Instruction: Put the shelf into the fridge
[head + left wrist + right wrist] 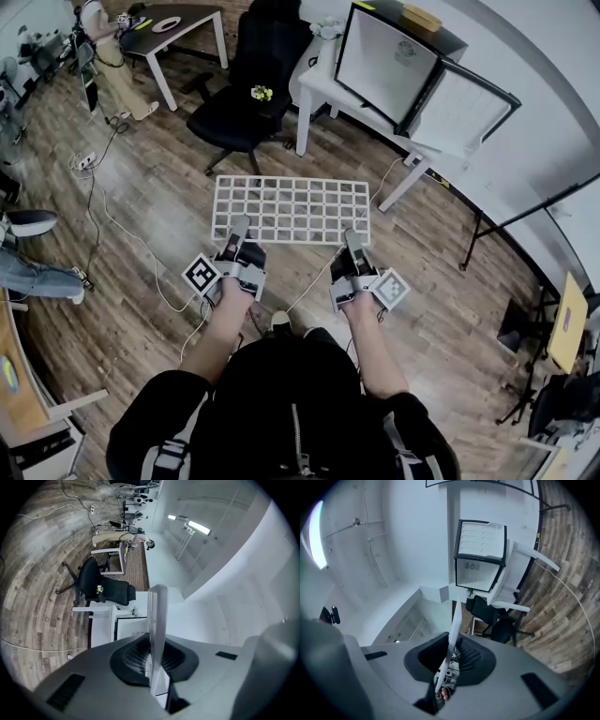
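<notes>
With left gripper (239, 234) and right gripper (353, 242) both clenched on the near edge of the shelf (291, 208), forearms stretched forward side by side, low centre of frame. Holding it flat at mid-frame: a white grid of square cells. Well apart from the open fridge (386, 64), upper right.
</notes>
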A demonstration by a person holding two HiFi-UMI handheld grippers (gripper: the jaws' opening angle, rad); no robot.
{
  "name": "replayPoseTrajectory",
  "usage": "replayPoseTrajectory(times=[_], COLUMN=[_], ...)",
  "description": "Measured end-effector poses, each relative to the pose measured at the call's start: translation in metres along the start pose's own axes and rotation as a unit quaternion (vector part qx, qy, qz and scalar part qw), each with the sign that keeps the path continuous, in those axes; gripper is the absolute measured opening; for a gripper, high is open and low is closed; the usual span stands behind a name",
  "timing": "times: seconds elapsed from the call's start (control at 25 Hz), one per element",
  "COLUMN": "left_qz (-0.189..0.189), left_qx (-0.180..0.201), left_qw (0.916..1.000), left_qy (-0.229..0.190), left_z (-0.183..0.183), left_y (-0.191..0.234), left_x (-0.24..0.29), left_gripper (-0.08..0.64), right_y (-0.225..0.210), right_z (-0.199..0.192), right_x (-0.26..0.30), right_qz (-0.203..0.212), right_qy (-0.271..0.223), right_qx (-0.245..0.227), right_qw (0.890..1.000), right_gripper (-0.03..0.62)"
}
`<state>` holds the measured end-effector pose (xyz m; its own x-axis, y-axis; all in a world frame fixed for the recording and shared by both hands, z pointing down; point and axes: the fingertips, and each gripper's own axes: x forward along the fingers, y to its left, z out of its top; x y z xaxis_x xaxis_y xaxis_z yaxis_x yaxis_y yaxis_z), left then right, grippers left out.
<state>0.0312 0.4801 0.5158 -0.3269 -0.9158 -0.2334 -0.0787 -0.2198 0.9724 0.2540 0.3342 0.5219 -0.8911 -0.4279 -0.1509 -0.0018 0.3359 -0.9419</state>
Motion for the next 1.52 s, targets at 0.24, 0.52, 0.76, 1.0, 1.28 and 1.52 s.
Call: replayPoseTrajectory(times=[0.24, 0.52, 0.76, 1.0, 1.28, 1.52], left_qz=[-0.001, 0.005, 0.005, 0.014, 0.021, 0.027], left_qx=[0.0, -0.005, -0.005, -0.006, -0.01, -0.011], left_qw=[1.0, 1.0, 1.0, 0.9999, 0.9996, 0.9994], left_qy=[0.003, -0.002, -0.002, 0.002, 0.017, 0.021], left_z=[0.009, 0.04, 0.05, 0.059, 0.069, 0.081], left_y=[0.001, 0.013, 0.018, 0.032, 0.05, 0.065], left_x=[0.006, 0.012, 0.033, 0.071, 0.125, 0.192], left_gripper=[0.043, 0.043, 0.043, 0.043, 0.043, 0.043], right_y=[0.001, -0.004, -0.012, -0.028, -0.051, -0.072], right_z=[-0.003, -0.024, -0.017, 0.001, 0.025, 0.06], right_x=[0.01, 0.037, 0.059, 0.09, 0.132, 0.185], right_qz=[0.0, -0.002, -0.005, -0.011, -0.015, -0.023], right_qy=[-0.004, -0.003, -0.002, -0.006, -0.015, -0.021], right_qx=[0.007, 0.026, 0.026, 0.034, 0.031, 0.032], right_qw=[1.0, 1.0, 1.0, 0.999, 0.999, 0.999], right_gripper=[0.038, 0.037, 0.035, 0.035, 0.035, 0.034])
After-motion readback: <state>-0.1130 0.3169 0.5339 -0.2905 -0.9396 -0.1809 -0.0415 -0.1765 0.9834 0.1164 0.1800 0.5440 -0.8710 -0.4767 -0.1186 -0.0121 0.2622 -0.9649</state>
